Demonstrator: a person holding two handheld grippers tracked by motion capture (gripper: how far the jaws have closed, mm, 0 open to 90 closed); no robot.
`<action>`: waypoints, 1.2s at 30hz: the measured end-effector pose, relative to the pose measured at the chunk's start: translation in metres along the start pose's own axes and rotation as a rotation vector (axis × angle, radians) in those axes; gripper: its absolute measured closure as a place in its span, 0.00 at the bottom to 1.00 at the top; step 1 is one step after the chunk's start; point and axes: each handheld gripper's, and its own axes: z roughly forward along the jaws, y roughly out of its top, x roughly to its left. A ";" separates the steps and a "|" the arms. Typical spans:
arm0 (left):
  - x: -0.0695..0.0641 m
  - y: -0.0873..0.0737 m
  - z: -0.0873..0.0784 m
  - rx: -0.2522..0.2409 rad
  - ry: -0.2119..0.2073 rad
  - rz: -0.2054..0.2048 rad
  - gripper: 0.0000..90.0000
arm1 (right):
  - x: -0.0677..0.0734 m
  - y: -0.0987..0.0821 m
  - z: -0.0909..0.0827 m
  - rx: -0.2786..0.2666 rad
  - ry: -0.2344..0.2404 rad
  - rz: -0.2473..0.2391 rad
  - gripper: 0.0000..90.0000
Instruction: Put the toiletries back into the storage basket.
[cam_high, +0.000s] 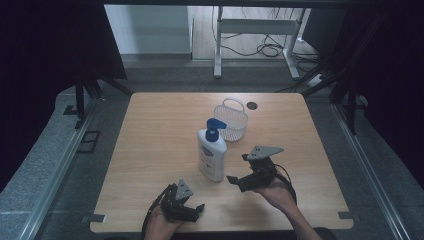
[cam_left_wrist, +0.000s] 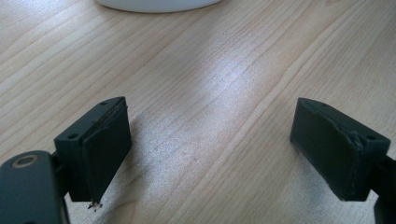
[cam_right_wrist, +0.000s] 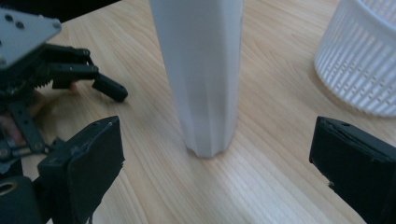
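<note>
A white pump bottle (cam_high: 212, 150) with a blue pump head stands upright near the middle of the wooden table (cam_high: 160, 130). My right gripper (cam_high: 238, 168) is just right of the bottle, open, jaws pointing at its lower part. In the right gripper view the bottle (cam_right_wrist: 201, 70) rises just beyond the wide-apart jaws of the right gripper (cam_right_wrist: 215, 140), with no contact. My left gripper (cam_high: 192, 201) rests at the table's near edge, left of and below the bottle. Its jaws stand open over bare wood in the left gripper view (cam_left_wrist: 212, 144), with the bottle's base (cam_left_wrist: 154, 3) farther ahead.
A white slotted basket (cam_high: 231, 120) with a handle stands behind and right of the bottle, also near the right jaw in the right gripper view (cam_right_wrist: 364, 56). A dark cable hole (cam_high: 252, 105) lies near the far edge. My left gripper (cam_right_wrist: 60, 70) appears beyond the bottle's left.
</note>
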 end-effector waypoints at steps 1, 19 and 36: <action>0.000 0.000 0.000 0.000 0.000 -0.001 0.13 | 0.000 0.000 0.000 0.000 0.000 0.000 0.04; 0.000 0.000 0.000 0.003 0.004 -0.001 0.13 | 0.005 0.037 0.020 -0.019 0.009 -0.008 0.09; -0.001 0.000 0.000 -0.002 0.007 -0.006 0.13 | 0.009 0.056 0.045 -0.033 -0.010 -0.013 0.15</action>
